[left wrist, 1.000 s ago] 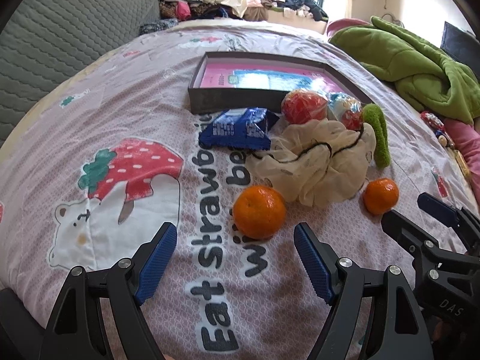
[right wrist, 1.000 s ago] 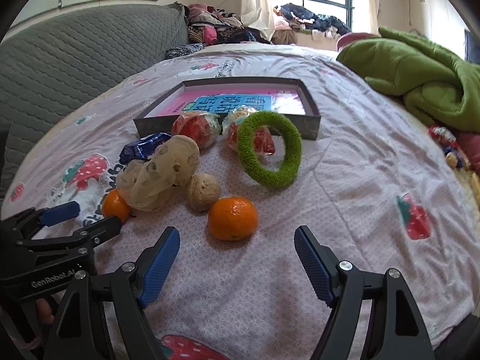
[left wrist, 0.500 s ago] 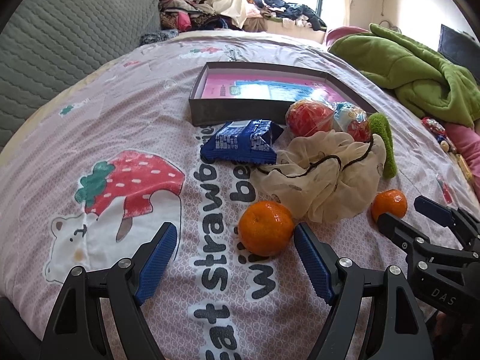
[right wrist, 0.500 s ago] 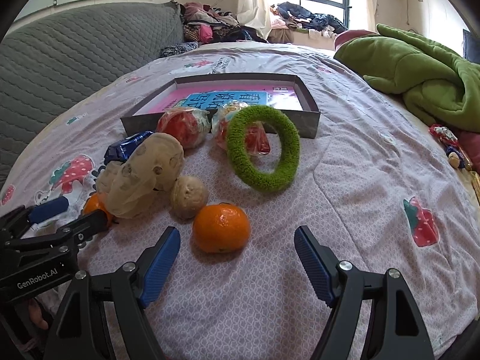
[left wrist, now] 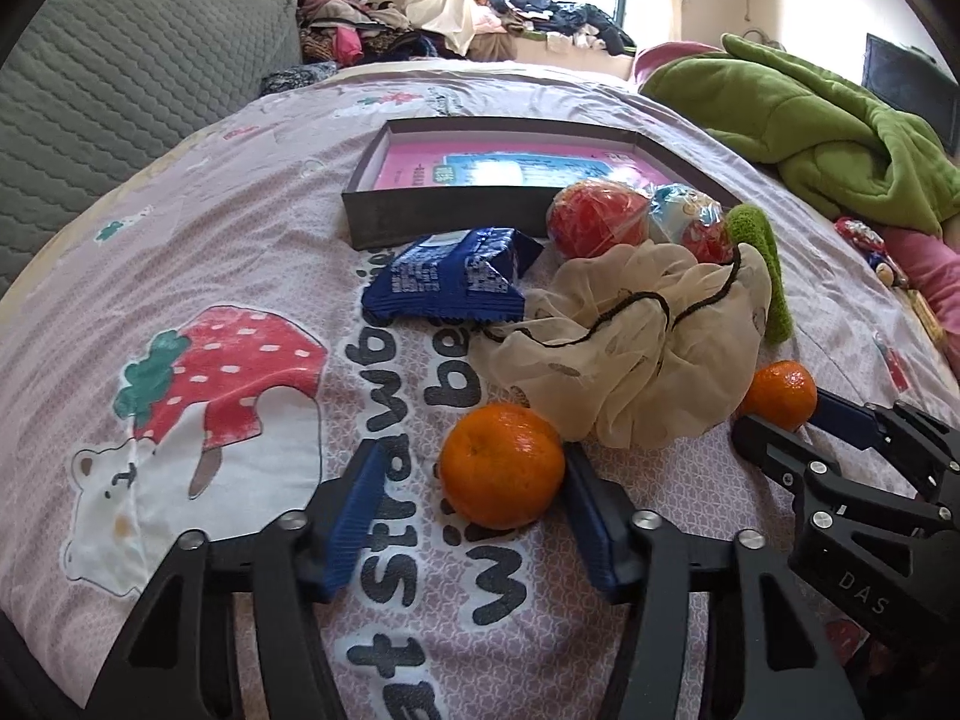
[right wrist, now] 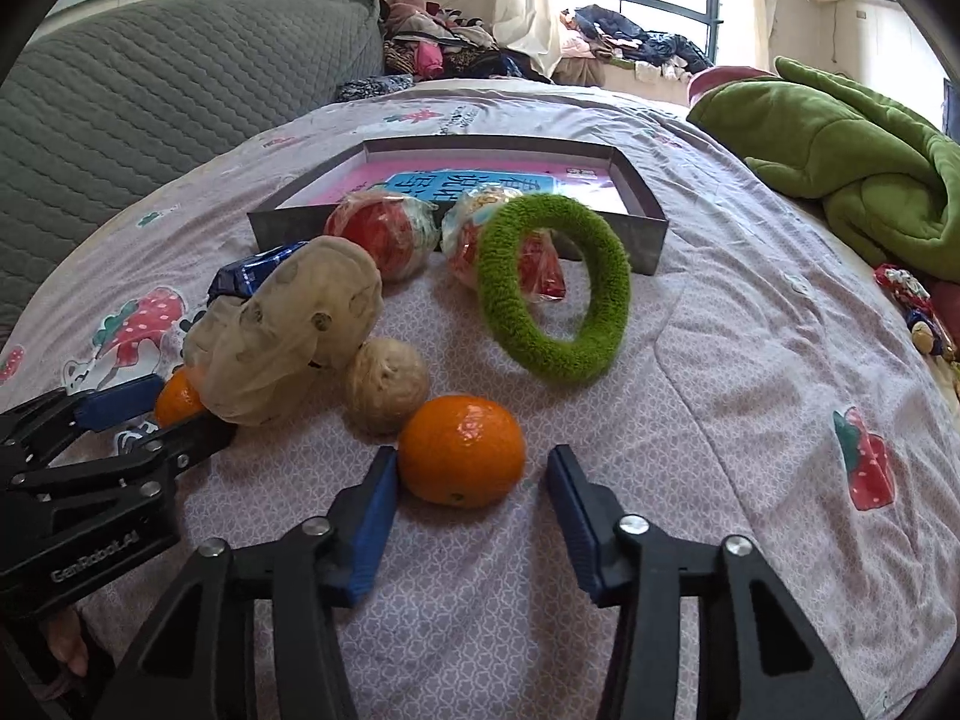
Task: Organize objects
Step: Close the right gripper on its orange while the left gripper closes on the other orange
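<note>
Left gripper (left wrist: 468, 507): jaws just closing, partly apart around a round orange mandarin (left wrist: 503, 465); right pad touching, left pad clear.

Right gripper (right wrist: 471, 501): jaws just closing around a second orange mandarin (right wrist: 461, 450); left pad touching, right pad clear.

Both fruits rest on the pink strawberry-print bedsheet (left wrist: 240, 252), short of the shallow grey cardboard tray (left wrist: 444, 216).

Risk: one-sided contact may roll fruit away; the cream mesh drawstring bag (left wrist: 636, 336) could snag.

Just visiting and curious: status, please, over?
Left gripper, fingers just closing, left orange between, not clamped. Right gripper likewise round right orange. Cream mesh bag close beside both.
</note>
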The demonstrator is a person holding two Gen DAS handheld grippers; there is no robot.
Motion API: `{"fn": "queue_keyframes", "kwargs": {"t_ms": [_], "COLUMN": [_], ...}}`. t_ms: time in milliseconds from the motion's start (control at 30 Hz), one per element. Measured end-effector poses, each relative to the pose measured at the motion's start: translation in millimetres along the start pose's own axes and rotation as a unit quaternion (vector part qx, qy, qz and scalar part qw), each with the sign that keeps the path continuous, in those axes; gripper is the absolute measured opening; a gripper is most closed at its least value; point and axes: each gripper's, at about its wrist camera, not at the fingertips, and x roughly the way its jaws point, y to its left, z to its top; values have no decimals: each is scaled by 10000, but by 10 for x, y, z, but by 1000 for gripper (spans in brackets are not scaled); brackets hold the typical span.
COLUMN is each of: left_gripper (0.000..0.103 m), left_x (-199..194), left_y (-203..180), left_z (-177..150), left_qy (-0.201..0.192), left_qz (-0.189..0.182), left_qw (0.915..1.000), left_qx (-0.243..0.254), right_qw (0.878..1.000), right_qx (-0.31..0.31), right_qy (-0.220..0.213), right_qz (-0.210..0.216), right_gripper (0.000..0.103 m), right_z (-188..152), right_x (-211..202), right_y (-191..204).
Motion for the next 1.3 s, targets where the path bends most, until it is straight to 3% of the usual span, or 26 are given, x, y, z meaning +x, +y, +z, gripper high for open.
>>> {"fn": "queue_keyframes", "kwargs": {"t_ms": [167,867,1300], "left_gripper": [40,39,39], "left_x": [-1,-156,-454], "left_y": [-56,17,39], "left_z": [-10,-43,-36], "left_qy": [-20,180,-96], "left_qz": [-196,-232,-102], "left_qw": [9998,9996,9999], "left_qx": [67,7,-15], "right_qw": [10000,9998,9992], "right_qx": [-43,53,1], "right_qy": [-38,-157,-356], "right_qz": [32,121,196], "right_gripper": [42,42,42], "right_z": [-5,-59,-45], "right_x": [12,-147,-349], "right_y": [17,-47,6]}}
